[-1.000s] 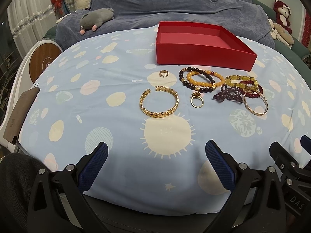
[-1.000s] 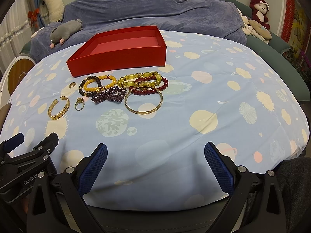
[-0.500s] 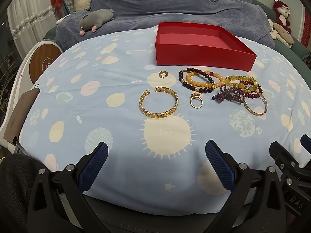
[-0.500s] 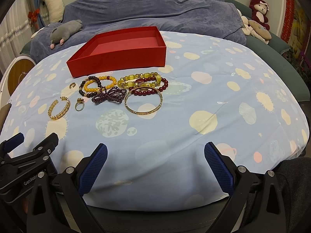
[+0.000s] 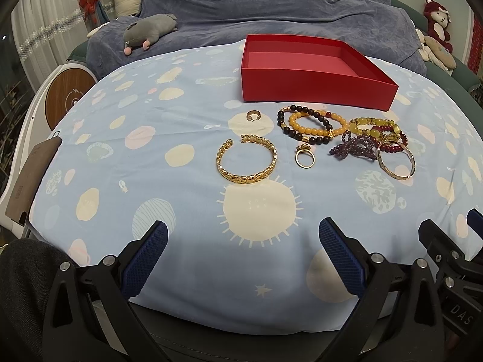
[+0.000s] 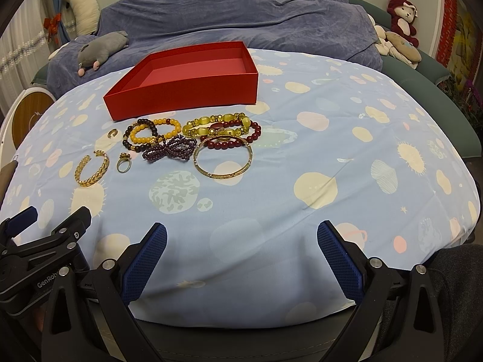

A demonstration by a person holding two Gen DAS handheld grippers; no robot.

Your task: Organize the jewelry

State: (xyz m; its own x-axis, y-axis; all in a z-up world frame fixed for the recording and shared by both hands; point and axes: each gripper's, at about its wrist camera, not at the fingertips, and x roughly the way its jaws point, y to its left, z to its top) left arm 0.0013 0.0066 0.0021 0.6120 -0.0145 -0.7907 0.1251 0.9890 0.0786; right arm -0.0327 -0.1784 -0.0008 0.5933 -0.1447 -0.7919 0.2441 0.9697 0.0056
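An empty red box (image 5: 314, 83) (image 6: 187, 93) stands at the far side of the table. In front of it lie a gold leaf cuff (image 5: 246, 163) (image 6: 92, 167), a gold ring (image 5: 305, 158) (image 6: 123, 164), a small ring (image 5: 253, 115) (image 6: 113, 133), orange and dark bead bracelets (image 5: 308, 125) (image 6: 149, 134), a purple bead bracelet (image 5: 353, 147) (image 6: 169, 150), yellow and red bead bracelets (image 5: 380, 134) (image 6: 226, 129) and a thin gold bangle (image 5: 395, 163) (image 6: 223, 161). My left gripper (image 5: 241, 259) and right gripper (image 6: 241, 259) are open and empty over the near edge.
The table carries a light blue cloth with planet prints (image 5: 151, 157) (image 6: 347, 150). Behind it is a blue-covered sofa (image 6: 226, 15) with a grey plush toy (image 5: 148, 30) and other plush toys (image 6: 401, 9). A round wooden panel (image 5: 65, 96) stands at the left.
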